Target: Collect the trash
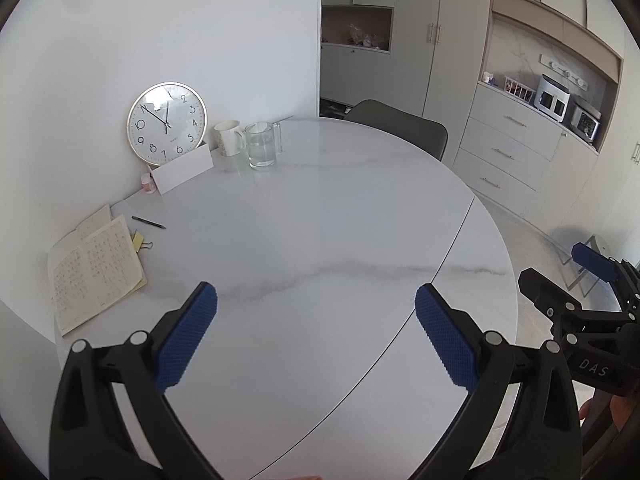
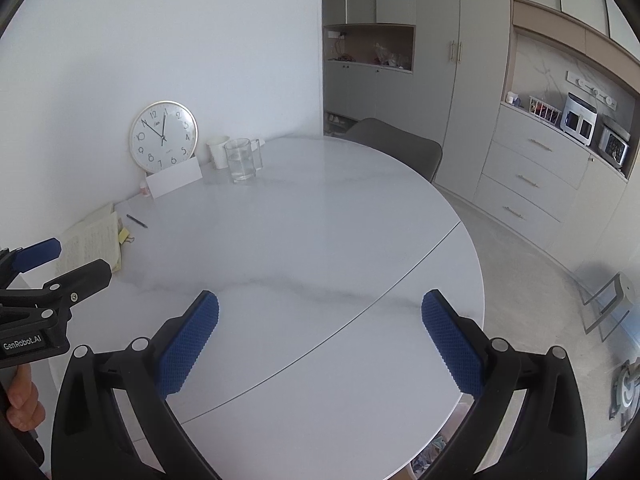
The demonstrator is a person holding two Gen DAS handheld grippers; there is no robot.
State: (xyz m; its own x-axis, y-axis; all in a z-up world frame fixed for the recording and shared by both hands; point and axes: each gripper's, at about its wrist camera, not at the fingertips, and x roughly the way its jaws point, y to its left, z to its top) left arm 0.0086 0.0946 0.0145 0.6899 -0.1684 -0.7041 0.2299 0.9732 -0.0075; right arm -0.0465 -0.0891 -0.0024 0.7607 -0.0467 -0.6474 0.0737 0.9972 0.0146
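Note:
My left gripper (image 1: 316, 300) is open and empty, hovering over the near part of the round white marble table (image 1: 320, 220). My right gripper (image 2: 320, 306) is open and empty too, over the table's near right side (image 2: 320, 220). Each gripper shows at the edge of the other's view: the right one (image 1: 560, 276) at far right, the left one (image 2: 68, 260) at far left. No loose trash is plain on the tabletop. Something colourful (image 2: 436, 446) peeks out below the table's near edge; I cannot tell what it is.
Against the wall stand a clock (image 1: 167, 123), a white card (image 1: 184, 170), a small pink bottle (image 1: 148, 184), a white mug (image 1: 229, 138) and a glass mug of water (image 1: 262, 146). An open notebook (image 1: 94, 272), yellow notes with a binder clip (image 1: 140, 242) and a pen (image 1: 149, 222) lie at left. A grey chair (image 1: 400, 124) is behind the table.

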